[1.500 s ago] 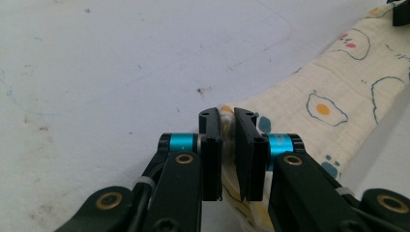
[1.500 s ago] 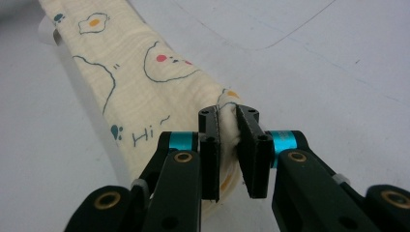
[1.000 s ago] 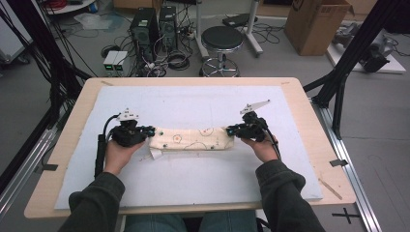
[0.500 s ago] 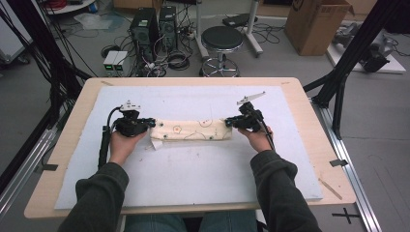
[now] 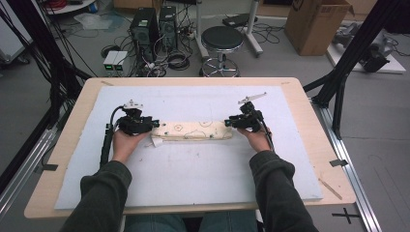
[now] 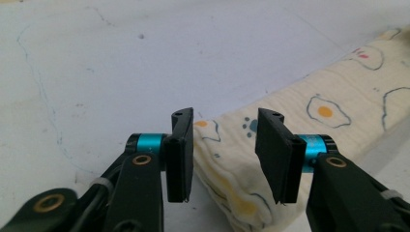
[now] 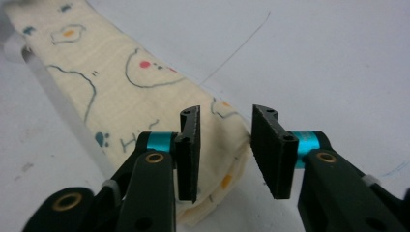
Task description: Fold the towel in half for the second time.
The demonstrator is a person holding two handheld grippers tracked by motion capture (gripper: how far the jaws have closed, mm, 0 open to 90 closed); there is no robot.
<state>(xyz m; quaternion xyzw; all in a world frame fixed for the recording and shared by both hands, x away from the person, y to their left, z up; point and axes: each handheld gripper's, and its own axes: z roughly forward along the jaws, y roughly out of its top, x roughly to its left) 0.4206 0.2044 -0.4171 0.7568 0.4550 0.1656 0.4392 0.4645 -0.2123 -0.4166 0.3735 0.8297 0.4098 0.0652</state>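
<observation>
High view: a person at a bench (image 5: 309,145) covered by a pale mat (image 5: 193,169) holds the left gripper (image 5: 145,124) and the right gripper (image 5: 238,122) at the two ends of a cloth (image 5: 191,130). The cloth, cream with a printed egg and paw pattern, lies near the middle of the mat, folded into a long narrow strip running left to right.

Left gripper view: the left gripper (image 6: 225,140) straddles the strip's end; the cloth (image 6: 329,116) lies between the jaws with a gap at each pad. The jaws have just been opening and stand partly apart, gripping nothing.

Right gripper view: the right gripper (image 7: 225,133) sits over the other end. Its jaws, likewise just opened, stand partly apart. The cloth (image 7: 121,77) shows stacked layers at its end; the left pad is close to the fabric, and whether it touches cannot be told.

Progress, as a judgement: the lengthwise folds appear complete and the strip has been set down and let go. What is left is probably a crosswise fold, end to end, to make a compact bundle, or simply drawing the grippers away. One edge near the left end looks slightly uneven.
</observation>
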